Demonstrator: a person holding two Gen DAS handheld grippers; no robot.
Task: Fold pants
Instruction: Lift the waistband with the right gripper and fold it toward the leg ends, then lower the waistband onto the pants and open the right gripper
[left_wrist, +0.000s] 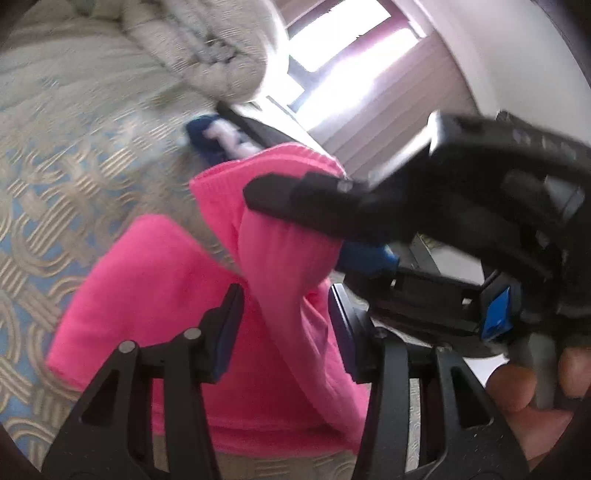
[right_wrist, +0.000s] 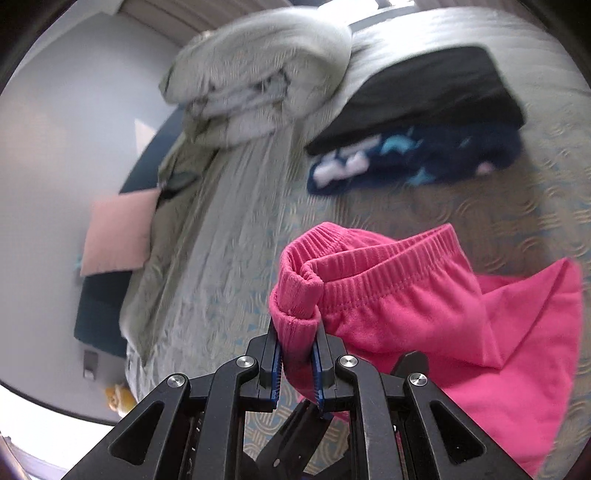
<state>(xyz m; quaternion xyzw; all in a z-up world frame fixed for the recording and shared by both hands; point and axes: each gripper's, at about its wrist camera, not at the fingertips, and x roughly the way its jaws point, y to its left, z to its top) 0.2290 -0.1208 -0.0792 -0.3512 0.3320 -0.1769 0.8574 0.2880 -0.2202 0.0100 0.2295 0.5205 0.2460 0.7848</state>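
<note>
**Pink pants, lifted off a patterned bedspread**

Right gripper (right_wrist: 297, 363): jaws clamped on a bunched fold of the pink pants (right_wrist: 424, 314) at the ribbed waistband. The rest of the garment drapes away from the gripper onto the bedspread (right_wrist: 461, 221).

Left gripper (left_wrist: 284, 328): jaws stand apart, with a hanging fold of the pants between them; the blue pads (left_wrist: 225, 325) do not appear to press the cloth (motion blur makes contact hard to judge).

Pants, left wrist view (left_wrist: 166, 295): partly lifted, lower portion lying flat on the bedspread (left_wrist: 55, 184), upper portion held up just beyond the left gripper by the right gripper (left_wrist: 295, 218), which crosses in from the side.

Beyond the pants, on the bedspread: a dark blue patterned garment (right_wrist: 424, 158), with a black folded item (right_wrist: 424, 96) lying on its far side.

Farther still: a rolled pale duvet (right_wrist: 258, 74).

Off the bed's edge, past the duvet: a pink cushion (right_wrist: 118, 236) against the wall.
</note>
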